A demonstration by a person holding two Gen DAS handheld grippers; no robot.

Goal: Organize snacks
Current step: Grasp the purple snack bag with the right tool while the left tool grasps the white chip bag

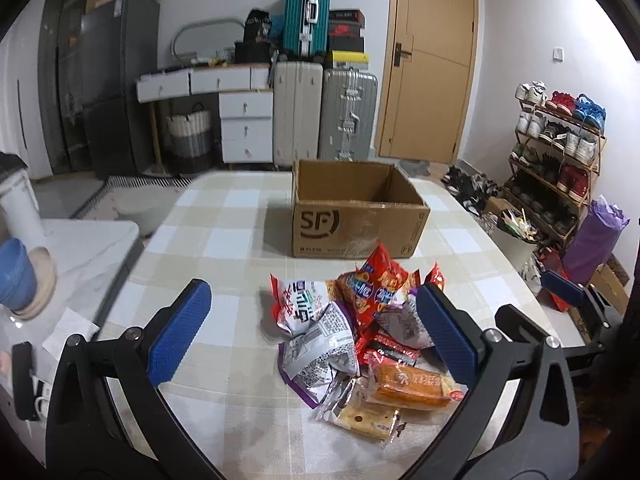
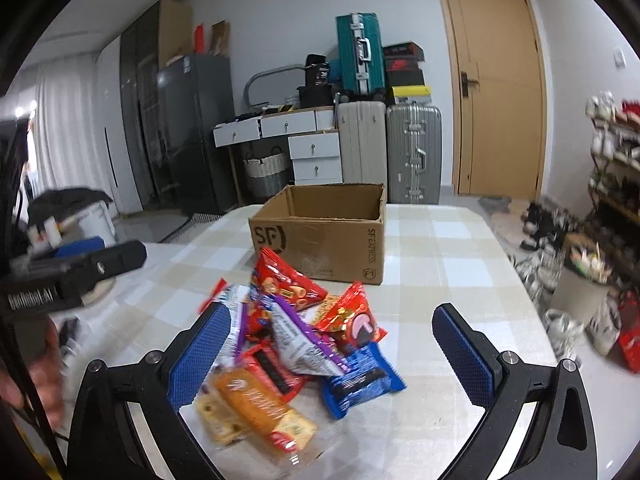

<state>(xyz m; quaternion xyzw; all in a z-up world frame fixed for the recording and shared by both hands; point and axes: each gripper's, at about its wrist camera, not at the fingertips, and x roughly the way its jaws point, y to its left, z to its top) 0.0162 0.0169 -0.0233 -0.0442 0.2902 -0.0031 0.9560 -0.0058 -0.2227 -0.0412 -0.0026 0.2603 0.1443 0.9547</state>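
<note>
A heap of snack packets (image 1: 360,320) lies on the checked tablecloth (image 1: 224,240), in front of an open, empty SF cardboard box (image 1: 360,216). The heap includes a red chips bag (image 1: 380,280), a silver-purple bag (image 1: 320,352) and an orange bread packet (image 1: 412,386). My left gripper (image 1: 314,292) hovers open above the heap's left part with nothing between its pads. The right wrist view shows the same heap (image 2: 304,344) with a blue cookie pack (image 2: 360,380) and the box (image 2: 320,236) behind it. My right gripper (image 2: 332,312) is open over the heap, holding nothing.
A white side table (image 1: 80,248) with blue bowls (image 1: 16,276) stands to the left. Off the table's right edge are a bin (image 1: 516,240), a shoe rack (image 1: 560,140) and a purple bag (image 1: 592,240). Suitcases (image 1: 348,116) and drawers line the far wall. A hand (image 2: 44,372) holds the left gripper.
</note>
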